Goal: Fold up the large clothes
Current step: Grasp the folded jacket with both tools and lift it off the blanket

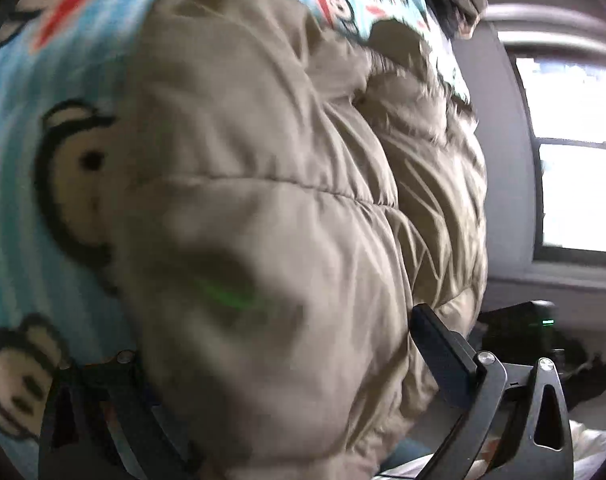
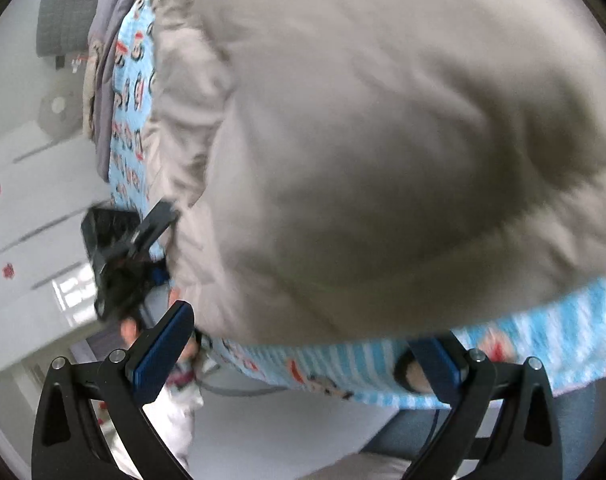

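Puffer jacket filling frame centre, bunching over monkey-print blanket. Left gripper spread wide around thick padding; right gripper gaping at blanket edge, lower frame. Risking slippery fabric sliding out, fold springing back.

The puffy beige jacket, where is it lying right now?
The beige jacket lies on the blue monkey-print blanket, filling both wrist views, bulging between the left gripper's open fingers.

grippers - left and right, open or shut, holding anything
Left gripper: open, fingers spread wide around a bulge of the beige padded jacket, not clamped.
Right gripper: open, holding nothing, fingers at the edge of the monkey-print blanket.
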{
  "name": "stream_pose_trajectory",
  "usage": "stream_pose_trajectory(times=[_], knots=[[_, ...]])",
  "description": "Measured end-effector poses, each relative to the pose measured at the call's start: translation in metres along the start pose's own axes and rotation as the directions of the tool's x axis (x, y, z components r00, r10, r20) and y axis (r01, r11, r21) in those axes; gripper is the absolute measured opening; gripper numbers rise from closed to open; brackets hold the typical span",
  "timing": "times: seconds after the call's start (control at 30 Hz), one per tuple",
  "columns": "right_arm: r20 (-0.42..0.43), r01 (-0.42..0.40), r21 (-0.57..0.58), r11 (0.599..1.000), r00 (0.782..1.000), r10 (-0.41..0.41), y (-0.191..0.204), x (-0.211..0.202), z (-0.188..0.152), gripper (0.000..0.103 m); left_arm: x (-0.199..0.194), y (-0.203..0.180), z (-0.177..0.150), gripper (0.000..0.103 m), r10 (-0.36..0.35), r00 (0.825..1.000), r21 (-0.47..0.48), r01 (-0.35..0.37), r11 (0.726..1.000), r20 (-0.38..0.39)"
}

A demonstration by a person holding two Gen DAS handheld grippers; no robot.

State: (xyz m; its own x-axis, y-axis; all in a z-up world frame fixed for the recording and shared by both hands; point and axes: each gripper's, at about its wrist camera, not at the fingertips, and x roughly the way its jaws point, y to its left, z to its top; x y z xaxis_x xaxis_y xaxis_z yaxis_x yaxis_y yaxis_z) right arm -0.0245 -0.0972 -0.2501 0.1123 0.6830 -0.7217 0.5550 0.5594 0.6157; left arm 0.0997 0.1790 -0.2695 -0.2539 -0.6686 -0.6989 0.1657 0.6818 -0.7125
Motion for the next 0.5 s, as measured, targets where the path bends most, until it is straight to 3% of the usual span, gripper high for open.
stream_pose_trajectory(times=[0.03, 0.07, 0.13, 0.2, 0.27, 0.3, 0.4, 0.43, 0.5], knots=[[-0.008, 0.012, -0.029, 1.0, 1.0, -0.012, 0.004, -0.006, -0.002, 0.103, 0.002, -0.004, 0.0, 0.098, 0.009, 1.0, 0.021, -0.009, 1.0, -0.001], [-0.01, 0.025, -0.067, 0.997, 1.0, -0.026, 0.009, -0.015, -0.005, 0.103, 0.004, -0.007, 0.002, 0.074, 0.014, 1.0, 0.046, -0.014, 0.999, -0.002], [0.018, 0.074, -0.166, 0.983, 0.997, -0.072, 0.021, -0.041, -0.008, 0.103, 0.009, -0.011, 0.001, 0.04, -0.053, 0.998, 0.044, 0.055, 0.998, -0.035], [0.113, 0.158, -0.245, 0.957, 0.985, -0.134, 0.031, -0.071, -0.006, 0.103, 0.009, -0.016, -0.001, 0.033, -0.06, 0.998, 0.056, 0.061, 0.997, -0.022], [0.263, 0.273, -0.292, 0.917, 0.944, -0.197, 0.038, -0.101, 0.003, 0.103, 0.005, -0.022, -0.003, 0.028, -0.057, 0.998, 0.056, 0.057, 0.997, -0.003], [0.338, 0.324, -0.309, 0.894, 0.916, -0.215, 0.041, -0.115, 0.01, 0.096, 0.003, -0.025, -0.004, 0.026, -0.06, 0.998, 0.05, 0.059, 0.997, 0.007], [0.467, 0.462, -0.332, 0.822, 0.838, -0.282, 0.047, -0.129, 0.037, 0.012, -0.01, -0.036, -0.01, 0.023, -0.061, 0.997, 0.029, 0.06, 0.998, 0.04], [0.495, 0.488, -0.347, 0.801, 0.821, -0.286, 0.048, -0.128, 0.052, 0.011, -0.014, -0.039, -0.011, 0.023, -0.058, 0.997, 0.023, 0.057, 0.998, 0.049], [0.507, 0.49, -0.366, 0.791, 0.818, -0.272, 0.048, -0.12, 0.076, 0.009, -0.024, -0.056, -0.016, 0.023, -0.055, 0.996, 0.014, 0.054, 0.998, 0.077]])
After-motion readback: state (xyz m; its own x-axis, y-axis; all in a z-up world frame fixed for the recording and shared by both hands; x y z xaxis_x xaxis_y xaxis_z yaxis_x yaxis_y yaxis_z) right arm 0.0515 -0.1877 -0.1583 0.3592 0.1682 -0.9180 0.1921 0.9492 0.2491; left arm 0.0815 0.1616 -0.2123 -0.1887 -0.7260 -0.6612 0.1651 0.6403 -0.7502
